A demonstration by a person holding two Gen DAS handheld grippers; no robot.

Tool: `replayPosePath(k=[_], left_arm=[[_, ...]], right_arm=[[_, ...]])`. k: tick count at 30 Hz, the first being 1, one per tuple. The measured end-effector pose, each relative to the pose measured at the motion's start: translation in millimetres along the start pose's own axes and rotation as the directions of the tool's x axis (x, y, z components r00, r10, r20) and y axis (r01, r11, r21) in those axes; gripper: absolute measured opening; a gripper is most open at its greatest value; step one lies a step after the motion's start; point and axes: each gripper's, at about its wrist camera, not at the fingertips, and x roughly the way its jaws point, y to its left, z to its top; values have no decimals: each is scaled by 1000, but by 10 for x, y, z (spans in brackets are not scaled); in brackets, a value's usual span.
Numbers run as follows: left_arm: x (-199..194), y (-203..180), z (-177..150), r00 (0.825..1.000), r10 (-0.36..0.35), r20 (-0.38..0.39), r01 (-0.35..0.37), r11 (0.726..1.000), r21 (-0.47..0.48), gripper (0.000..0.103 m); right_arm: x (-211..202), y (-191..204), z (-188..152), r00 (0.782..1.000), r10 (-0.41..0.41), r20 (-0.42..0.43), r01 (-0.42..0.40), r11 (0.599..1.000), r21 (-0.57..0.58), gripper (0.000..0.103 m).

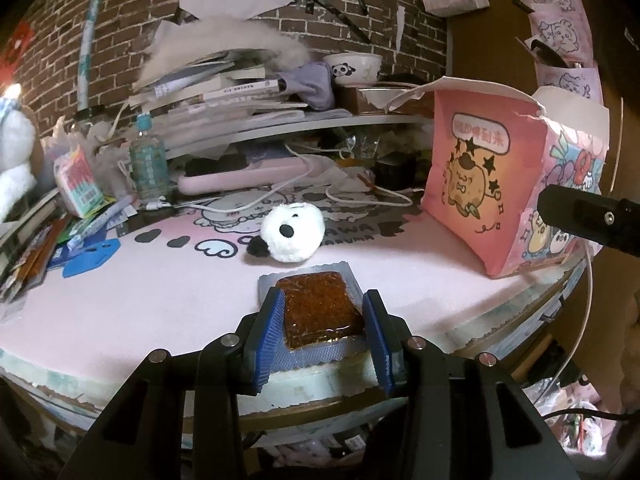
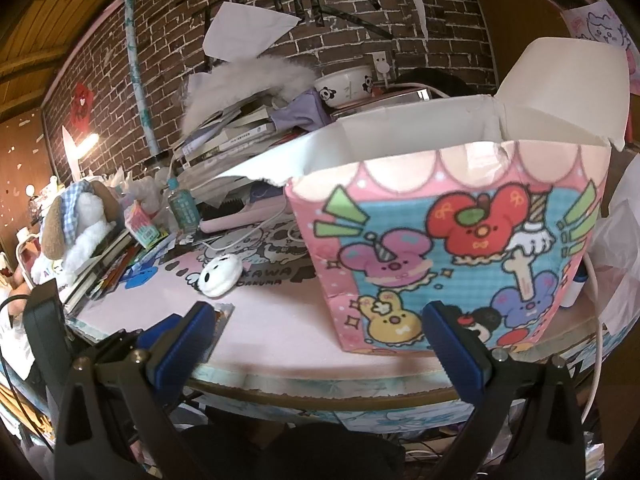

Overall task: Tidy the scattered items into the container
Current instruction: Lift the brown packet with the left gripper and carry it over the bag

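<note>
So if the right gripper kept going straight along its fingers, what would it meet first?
Most likely the pink cartoon box: it fills the view just ahead of the open right gripper, with only bare pink mat between. Depth is hard to judge, so the mat might come first.

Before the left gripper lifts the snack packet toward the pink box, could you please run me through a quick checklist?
1. Snack packet between the left gripper fingers: ok, pads at both sides.
2. Firm grip: cannot tell, packet lies on the mat.
3. Pink box open on top: ok, flaps up.
4. Path to box: ok, only bare mat between.
5. Right gripper clear: ok, open and empty.
6. Plush toy out of the way: ok, behind the packet, apart.
</note>
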Motion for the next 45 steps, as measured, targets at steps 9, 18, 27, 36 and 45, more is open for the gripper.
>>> replayPosePath(k=[9,18,27,36,45], left_arm=[[-88,58,127,999,-6,36,7,1000,-14,35],[-212,94,361,996,-22,86,22,1000,-7,35],[-284,62,713,989,-69,133,65,997,31,35],[-304,-188,1154,974,-150,172,131,984,120,35],[-135,-613,1526,951,-286,119,254,940,227,35]], right_arm=[[-4,-6,4,1000,0,1,0,1000,2,103],[1,32,-12,1000,4,1,-4,1000,-3,103],[3,36,-5,1000,9,1,-9,1000,-2,103],[-3,25,2,1000,12,-1,-12,1000,0,103],[-34,-19,6,1000,18,7,-18,1000,9,103]])
